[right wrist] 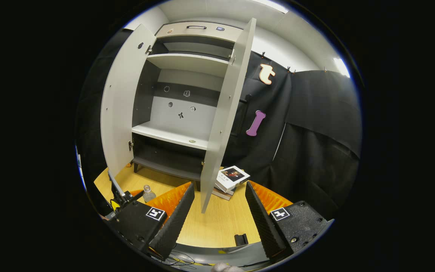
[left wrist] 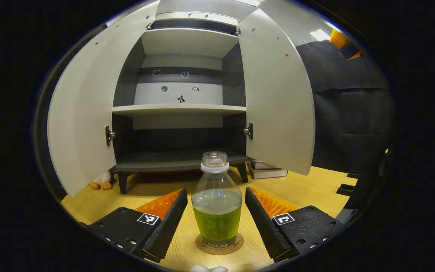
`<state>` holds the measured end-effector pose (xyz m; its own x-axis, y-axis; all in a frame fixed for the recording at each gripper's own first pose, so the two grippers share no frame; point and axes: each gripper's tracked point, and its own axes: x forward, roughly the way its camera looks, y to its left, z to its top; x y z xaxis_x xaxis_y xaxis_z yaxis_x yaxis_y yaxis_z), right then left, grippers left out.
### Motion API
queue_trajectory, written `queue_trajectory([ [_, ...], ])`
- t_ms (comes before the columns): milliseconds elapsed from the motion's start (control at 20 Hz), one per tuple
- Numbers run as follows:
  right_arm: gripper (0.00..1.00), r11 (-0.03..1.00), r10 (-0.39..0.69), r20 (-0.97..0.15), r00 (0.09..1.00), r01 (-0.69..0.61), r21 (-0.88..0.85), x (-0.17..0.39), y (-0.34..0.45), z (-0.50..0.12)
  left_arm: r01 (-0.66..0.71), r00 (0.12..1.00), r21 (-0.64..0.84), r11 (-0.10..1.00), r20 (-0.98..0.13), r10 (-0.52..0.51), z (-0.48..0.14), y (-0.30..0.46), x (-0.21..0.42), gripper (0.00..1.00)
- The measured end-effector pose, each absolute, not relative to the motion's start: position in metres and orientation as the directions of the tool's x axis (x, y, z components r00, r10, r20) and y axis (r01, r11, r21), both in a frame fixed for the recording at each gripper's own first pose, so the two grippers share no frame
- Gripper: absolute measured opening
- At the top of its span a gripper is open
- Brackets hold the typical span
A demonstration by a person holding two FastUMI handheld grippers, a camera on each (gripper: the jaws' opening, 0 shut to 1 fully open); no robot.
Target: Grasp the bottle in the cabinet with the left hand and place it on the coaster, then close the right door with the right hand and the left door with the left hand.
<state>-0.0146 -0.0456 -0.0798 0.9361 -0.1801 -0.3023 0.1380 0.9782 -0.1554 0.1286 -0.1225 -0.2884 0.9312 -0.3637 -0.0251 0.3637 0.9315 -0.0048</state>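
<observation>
Green liquid filled the lower part of the bottle (left wrist: 216, 204), which stood upright on the round coaster (left wrist: 219, 244) on the wooden table (left wrist: 315, 189), so the first step looked done. The left gripper (left wrist: 216, 219) straddled it with both fingers spread wide and a clear gap on either side, gripping nothing (probably just let go, judging by how squarely the bottle sat between them). The bottle's label carried print too small to read, and so did the rim of the coaster.

The cabinet (left wrist: 179, 105) stood with both doors swung out, its shelves bare. The right gripper (right wrist: 217, 211) was also wide open and empty, aimed at the edge of the right door (right wrist: 225, 113), which hung between its fingers farther off; that suited a push to close it. Books (right wrist: 230, 179) lay stacked beside the cabinet foot, their cover text illegible. Small stickers dotted the back panel, none readable.
</observation>
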Motion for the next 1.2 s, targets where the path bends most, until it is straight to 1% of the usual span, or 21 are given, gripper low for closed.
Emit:
queue_trajectory([
  [250, 0.84, 0.98, -0.167, -0.243, 0.956, 0.134, -0.145, -0.014, -0.038, -0.059, 0.316, 0.948, -0.006, 0.949, 0.036, -0.316, -0.217, -0.104, 0.128, 0.94],
  [450, 0.84, 0.985, -0.149, -0.206, 0.967, 0.128, -0.112, -0.015, -0.032, -0.049, 0.269, 0.959, -0.023, 0.963, 0.098, -0.266, -0.143, -0.08, 0.125, 0.95],
  [600, 0.84, 0.989, -0.137, -0.167, 0.976, 0.126, -0.077, -0.014, -0.03, -0.037, 0.229, 0.969, -0.042, 0.972, 0.109, -0.224, -0.097, -0.051, 0.117, 0.95],
  [750, 0.84, 0.99, -0.136, -0.128, 0.982, 0.131, -0.044, -0.013, -0.031, -0.026, 0.174, 0.979, -0.028, 0.984, 0.114, -0.17, -0.062, -0.011, 0.095, 0.95],
  [1000, 0.84, 0.987, -0.159, -0.129, 0.979, 0.156, -0.036, 0.001, -0.055, -0.03, 0.064, 0.993, 0.001, 0.998, 0.101, -0.064, -0.034, 0.061, 0.056, 0.95],
  [1200, 0.84, 0.981, -0.192, -0.114, 0.975, 0.192, -0.008, 0.029, -0.092, -0.026, -0.057, 0.996, 0.018, 0.998, 0.062, 0.056, -0.038, 0.11, 0.018, 0.95],
])
